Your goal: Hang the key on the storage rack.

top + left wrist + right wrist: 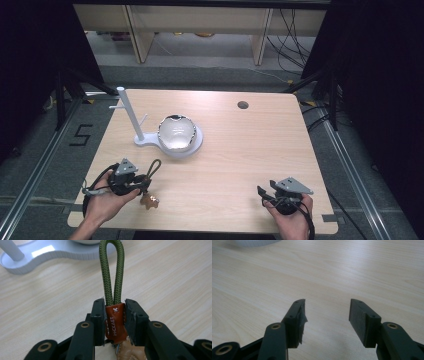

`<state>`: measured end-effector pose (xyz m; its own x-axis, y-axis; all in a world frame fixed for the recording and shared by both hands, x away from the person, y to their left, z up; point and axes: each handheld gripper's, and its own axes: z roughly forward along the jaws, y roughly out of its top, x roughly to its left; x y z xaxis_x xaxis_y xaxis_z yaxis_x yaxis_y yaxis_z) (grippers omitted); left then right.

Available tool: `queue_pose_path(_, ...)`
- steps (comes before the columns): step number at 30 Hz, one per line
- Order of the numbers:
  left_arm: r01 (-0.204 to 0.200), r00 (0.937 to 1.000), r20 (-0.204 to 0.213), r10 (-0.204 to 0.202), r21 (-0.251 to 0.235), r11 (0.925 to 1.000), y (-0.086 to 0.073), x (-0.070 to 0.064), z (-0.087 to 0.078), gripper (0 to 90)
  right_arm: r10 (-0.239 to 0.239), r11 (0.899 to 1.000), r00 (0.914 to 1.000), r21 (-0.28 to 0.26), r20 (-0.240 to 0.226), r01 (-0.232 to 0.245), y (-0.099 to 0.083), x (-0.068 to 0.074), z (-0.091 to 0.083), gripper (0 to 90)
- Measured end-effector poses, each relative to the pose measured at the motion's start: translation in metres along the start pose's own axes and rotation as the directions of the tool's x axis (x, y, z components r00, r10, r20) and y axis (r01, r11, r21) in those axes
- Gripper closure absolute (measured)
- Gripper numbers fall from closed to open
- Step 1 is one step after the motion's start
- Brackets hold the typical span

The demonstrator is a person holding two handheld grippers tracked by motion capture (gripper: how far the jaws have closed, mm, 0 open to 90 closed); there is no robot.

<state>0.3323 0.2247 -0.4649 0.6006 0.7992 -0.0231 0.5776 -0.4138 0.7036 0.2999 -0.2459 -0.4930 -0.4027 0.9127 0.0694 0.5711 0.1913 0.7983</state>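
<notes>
Glass bowl (176,132) sits on the round end of one white stand (150,141), well in from the table's (240,150) left edge; its contents cannot be made out. Left gripper (114,315) is clamped on the brown leather tab (114,322) of one keychain, its green cord loop (112,270) reaching forward beyond the jaws, near the front-left corner. Right gripper (327,315) rests near the front-right corner, jaws spread with nothing between them.
</notes>
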Motion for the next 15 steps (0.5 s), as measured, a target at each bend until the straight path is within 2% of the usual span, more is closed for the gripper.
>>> queue_pose_path(2,-0.009,1.0000,0.003,0.009,0.000,1.0000,0.000,0.001,-0.002,69.6,-0.006,1.000,1.0000,-0.005,0.004,0.006,0.000,-0.001,0.000,47.7)
queue_pose_path(3,0.031,0.9994,-0.012,-0.032,-0.062,0.9976,-0.002,-0.001,-0.002,69.6,-0.004,1.000,1.0000,0.004,0.007,0.004,0.001,-0.001,-0.002,47.8)
queue_pose_path(4,0.031,0.9994,-0.012,-0.032,-0.062,0.9976,-0.002,-0.001,-0.002,69.6,-0.004,1.000,1.0000,0.004,0.007,0.004,0.001,-0.001,-0.002,47.8)
queue_pose_path(5,0.022,0.9995,-0.019,-0.024,-0.090,0.9957,-0.002,0.001,-0.005,69.6,0.001,1.000,0.9999,0.001,0.013,-0.001,0.001,-0.002,-0.002,47.8)
queue_pose_path(6,0.022,0.9995,-0.019,-0.024,-0.090,0.9957,-0.002,0.001,-0.005,69.6,0.001,1.000,0.9999,0.001,0.013,-0.001,0.001,-0.002,-0.002,47.8)
queue_pose_path(7,-0.012,0.9993,-0.036,0.010,-0.061,0.9980,-0.002,0.005,-0.011,69.6,-0.001,1.000,0.9999,-0.011,0.015,0.001,0.001,-0.002,-0.002,47.8)
queue_pose_path(8,-0.012,0.9993,-0.036,0.010,-0.061,0.9980,-0.002,0.005,-0.011,69.6,-0.001,1.000,0.9999,-0.011,0.015,0.001,0.001,-0.002,-0.002,47.8)
queue_pose_path(9,0.005,0.9991,-0.042,-0.009,-0.094,0.9956,-0.002,0.006,-0.012,69.6,0.000,1.000,0.9999,-0.015,0.010,0.000,0.001,-0.002,-0.002,47.8)
queue_pose_path(10,0.005,0.9991,-0.042,-0.009,-0.094,0.9956,-0.002,0.006,-0.012,69.6,0.000,1.000,0.9999,-0.015,0.010,0.000,0.001,-0.002,-0.002,47.8)
queue_pose_path(12,0.033,0.9979,-0.050,-0.040,-0.132,0.9907,-0.002,0.006,-0.014,69.6,-0.002,1.000,0.9998,-0.011,0.019,0.002,0.001,-0.002,-0.003,47.8)
queue_pose_path(13,0.040,0.9971,-0.058,-0.049,-0.148,0.9882,-0.002,0.007,-0.016,69.7,0.000,1.000,1.0000,-0.023,0.007,0.000,0.001,-0.002,-0.002,47.8)
queue_pose_path(15,0.028,0.9973,-0.063,-0.037,-0.142,0.9895,-0.001,0.009,-0.019,69.7,0.000,1.000,0.9999,-0.022,0.011,0.000,0.001,-0.002,-0.002,47.8)
